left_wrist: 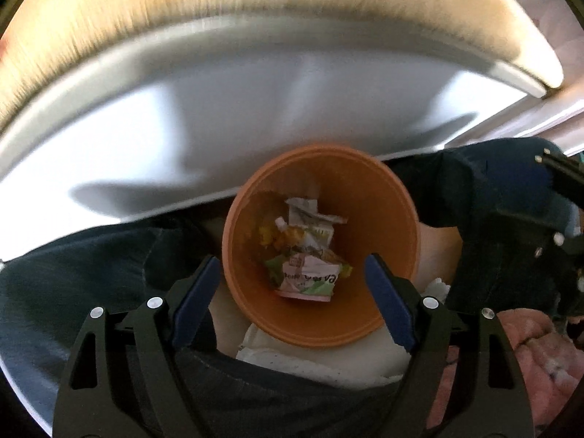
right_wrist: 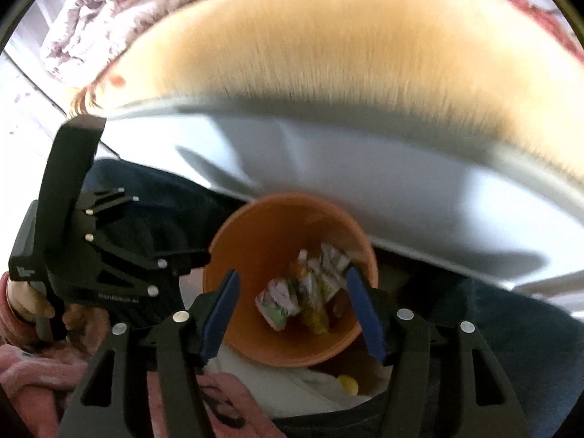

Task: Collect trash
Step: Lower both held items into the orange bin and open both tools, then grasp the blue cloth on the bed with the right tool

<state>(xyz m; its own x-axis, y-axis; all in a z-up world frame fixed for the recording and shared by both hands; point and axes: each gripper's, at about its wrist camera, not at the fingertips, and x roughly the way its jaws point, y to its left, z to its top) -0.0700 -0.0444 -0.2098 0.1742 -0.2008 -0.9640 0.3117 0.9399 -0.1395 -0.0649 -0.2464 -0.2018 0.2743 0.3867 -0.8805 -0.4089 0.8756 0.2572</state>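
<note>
An orange bin (left_wrist: 376,215) stands below both grippers, between the person's legs; it also shows in the right wrist view (right_wrist: 255,244). It holds crumpled wrappers (left_wrist: 306,277), pink, white and yellow, also seen in the right wrist view (right_wrist: 292,299). My left gripper (left_wrist: 292,292) is open and empty above the bin's near rim. My right gripper (right_wrist: 292,310) is open and empty above the bin. The left gripper's body (right_wrist: 91,248) shows at the left of the right wrist view.
A wooden table top with a grey edge (left_wrist: 255,91) curves just beyond the bin. Dark trouser legs (left_wrist: 73,292) flank the bin. Pink fabric (right_wrist: 36,383) lies at lower left, a floral blanket (right_wrist: 109,7) at upper left. A small yellow object (right_wrist: 348,385) lies by the bin.
</note>
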